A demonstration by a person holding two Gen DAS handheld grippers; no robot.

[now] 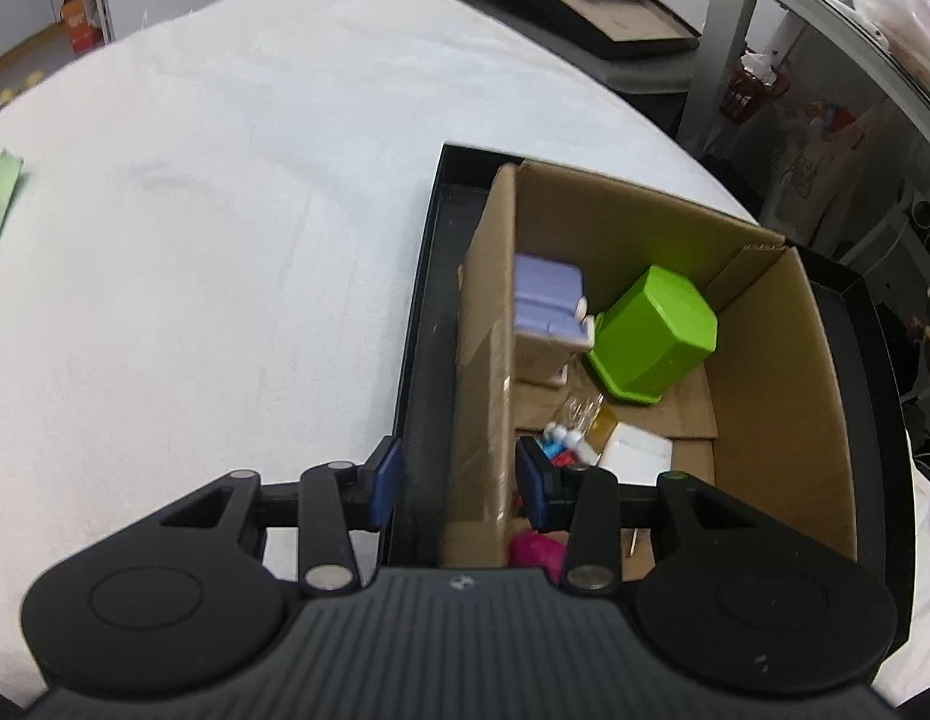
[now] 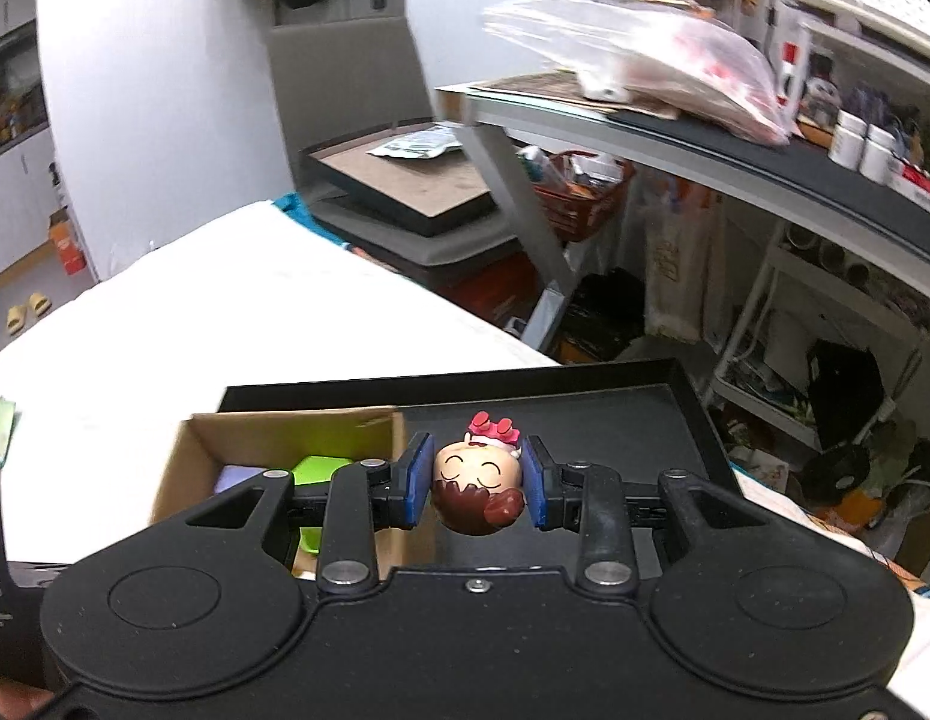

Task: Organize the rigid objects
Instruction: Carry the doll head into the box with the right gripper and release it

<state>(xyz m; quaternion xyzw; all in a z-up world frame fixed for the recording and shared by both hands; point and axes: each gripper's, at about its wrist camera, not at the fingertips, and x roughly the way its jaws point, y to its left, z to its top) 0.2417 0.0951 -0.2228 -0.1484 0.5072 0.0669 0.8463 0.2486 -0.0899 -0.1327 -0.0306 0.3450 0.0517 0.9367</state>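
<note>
Between the right gripper's (image 2: 478, 483) pads: a toy head (image 2: 474, 495), clamped, above the black tray (image 2: 696, 414). Left gripper (image 1: 459, 483) clamps the cardboard box (image 1: 489, 360) wall.

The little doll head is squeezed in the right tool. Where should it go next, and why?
Probably a short move sideways and down into the cardboard box. The right tool is shut on the doll head above the black tray, while the green container and purple item already sit in that box, which the left tool grips by its wall.
</note>
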